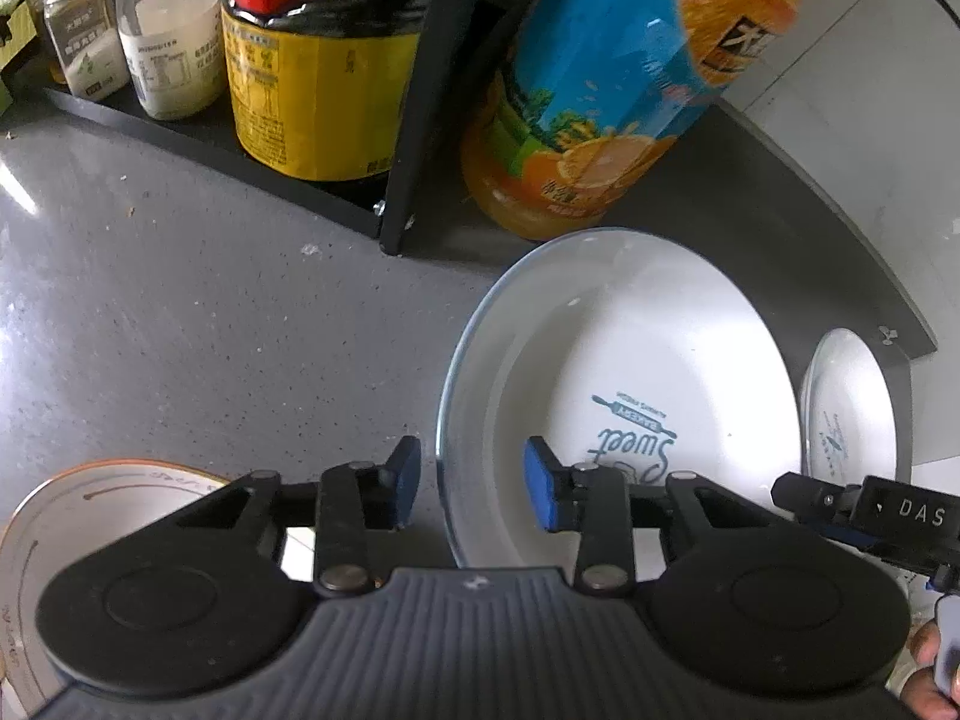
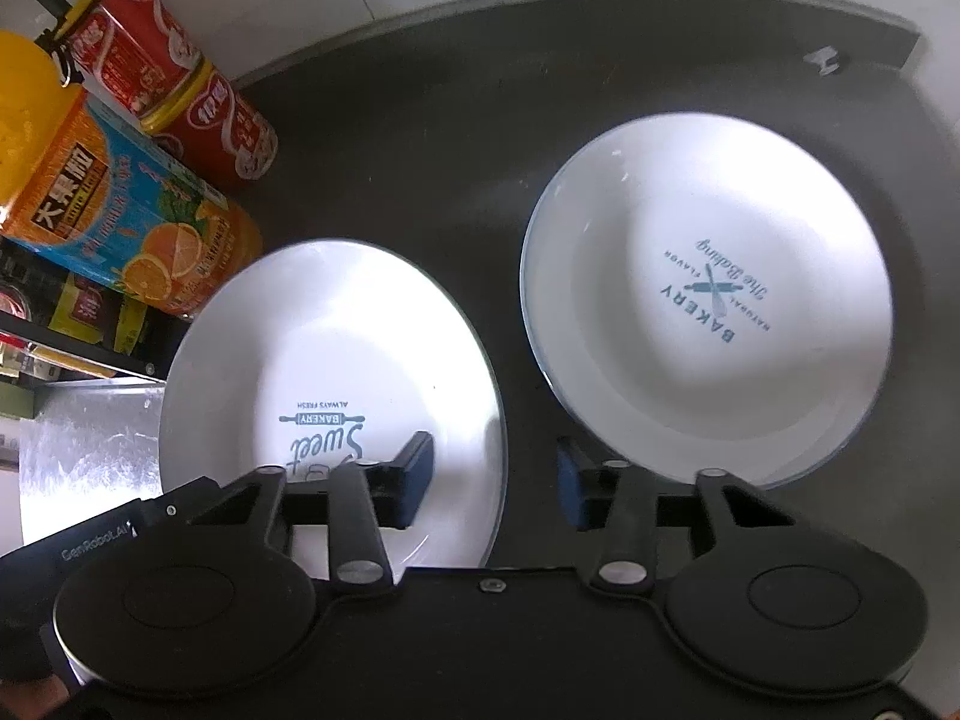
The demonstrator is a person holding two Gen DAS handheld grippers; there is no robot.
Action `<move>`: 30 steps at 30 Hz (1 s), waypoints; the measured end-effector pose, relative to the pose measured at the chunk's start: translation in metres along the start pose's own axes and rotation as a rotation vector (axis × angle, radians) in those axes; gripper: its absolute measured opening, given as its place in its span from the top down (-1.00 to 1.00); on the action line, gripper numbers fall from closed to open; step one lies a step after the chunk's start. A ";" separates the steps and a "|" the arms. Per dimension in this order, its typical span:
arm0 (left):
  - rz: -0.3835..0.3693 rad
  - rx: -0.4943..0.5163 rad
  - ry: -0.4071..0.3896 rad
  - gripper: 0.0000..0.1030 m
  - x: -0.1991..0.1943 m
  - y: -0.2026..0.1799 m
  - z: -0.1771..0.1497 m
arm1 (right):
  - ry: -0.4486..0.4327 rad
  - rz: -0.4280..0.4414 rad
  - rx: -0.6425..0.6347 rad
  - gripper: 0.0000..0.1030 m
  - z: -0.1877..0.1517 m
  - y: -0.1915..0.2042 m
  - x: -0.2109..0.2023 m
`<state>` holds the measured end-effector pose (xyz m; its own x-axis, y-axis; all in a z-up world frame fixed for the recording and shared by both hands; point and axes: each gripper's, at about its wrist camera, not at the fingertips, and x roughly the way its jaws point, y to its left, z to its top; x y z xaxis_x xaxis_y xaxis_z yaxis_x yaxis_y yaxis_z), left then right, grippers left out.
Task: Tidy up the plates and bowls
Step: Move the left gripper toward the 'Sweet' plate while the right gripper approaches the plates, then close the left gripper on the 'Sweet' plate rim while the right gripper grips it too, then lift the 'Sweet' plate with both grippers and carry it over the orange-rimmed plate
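Observation:
A white plate printed "Sweet" (image 1: 630,348) (image 2: 336,336) lies on a dark shelf board (image 2: 456,138). My left gripper (image 1: 474,489) is open, with the plate's left rim between its blue pads. My right gripper (image 2: 495,474) is open too: its left finger is over the same plate's right rim, its right finger just off it. Nothing is clamped. To the right lies a second white plate printed "Bakery" (image 2: 708,312) (image 1: 852,408). An orange-rimmed dish (image 1: 78,516) sits on the grey counter at the lower left, partly hidden by my left gripper.
An orange juice bottle (image 1: 600,90) (image 2: 120,210) stands just behind the "Sweet" plate, with red cans (image 2: 198,96) beside it. A black rack post (image 1: 414,120) separates it from a soy sauce bottle (image 1: 312,72), a milk bottle (image 1: 171,36) and a spice jar (image 1: 84,30). The grey counter (image 1: 210,330) lies to the left.

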<state>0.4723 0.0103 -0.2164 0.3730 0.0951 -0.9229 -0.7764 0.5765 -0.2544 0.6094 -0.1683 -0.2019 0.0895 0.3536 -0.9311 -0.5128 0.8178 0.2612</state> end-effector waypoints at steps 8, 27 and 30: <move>-0.008 -0.053 0.007 0.56 0.015 0.004 0.002 | 0.031 0.012 -0.010 0.31 0.004 0.001 0.015; -0.063 -0.094 -0.028 0.76 0.002 0.013 0.011 | -0.031 0.111 -0.041 0.80 0.004 -0.002 0.000; -0.073 -0.091 -0.032 0.78 -0.007 0.018 0.009 | -0.064 0.122 -0.045 0.84 0.000 -0.002 -0.012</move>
<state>0.4607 0.0277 -0.2120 0.4448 0.0825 -0.8918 -0.7891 0.5072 -0.3466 0.6096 -0.1738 -0.1909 0.0781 0.4784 -0.8746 -0.5608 0.7465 0.3583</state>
